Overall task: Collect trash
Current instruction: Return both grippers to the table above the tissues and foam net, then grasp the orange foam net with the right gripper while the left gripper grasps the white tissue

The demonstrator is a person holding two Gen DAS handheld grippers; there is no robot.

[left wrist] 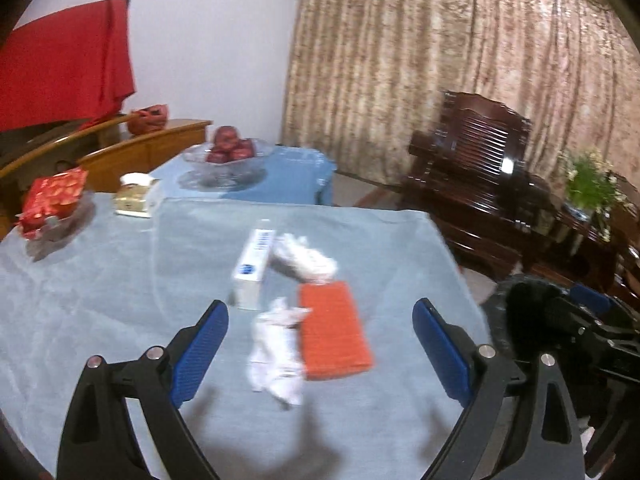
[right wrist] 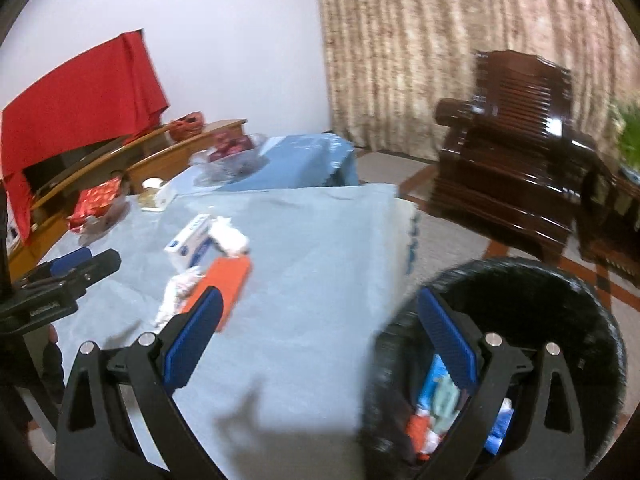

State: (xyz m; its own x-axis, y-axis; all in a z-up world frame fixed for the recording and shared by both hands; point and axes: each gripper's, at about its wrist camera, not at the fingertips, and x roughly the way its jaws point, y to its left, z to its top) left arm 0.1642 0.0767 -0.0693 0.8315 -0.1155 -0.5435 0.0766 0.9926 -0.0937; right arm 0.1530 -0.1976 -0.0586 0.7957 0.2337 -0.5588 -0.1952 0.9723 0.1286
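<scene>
On the blue-grey tablecloth (left wrist: 100, 300) lie a crumpled white tissue (left wrist: 276, 354), an orange box (left wrist: 334, 330), a white and blue carton (left wrist: 254, 268) and a second crumpled white wad (left wrist: 306, 258). My left gripper (left wrist: 320, 320) is open and empty, just above the tissue and orange box. My right gripper (right wrist: 320, 312) is open and empty over the table's right edge, its right finger above a black trash bin (right wrist: 560, 300) holding several pieces of trash. The same items show in the right wrist view: the tissue (right wrist: 176, 292), orange box (right wrist: 230, 280), carton (right wrist: 190, 240) and second wad (right wrist: 230, 238).
A glass bowl of apples (left wrist: 226, 156) stands on a second blue-covered table at the back. A red patterned package (left wrist: 54, 196) and a small jar (left wrist: 134, 196) sit at the table's far left. A dark wooden armchair (left wrist: 476, 176) and a potted plant (left wrist: 588, 188) stand to the right.
</scene>
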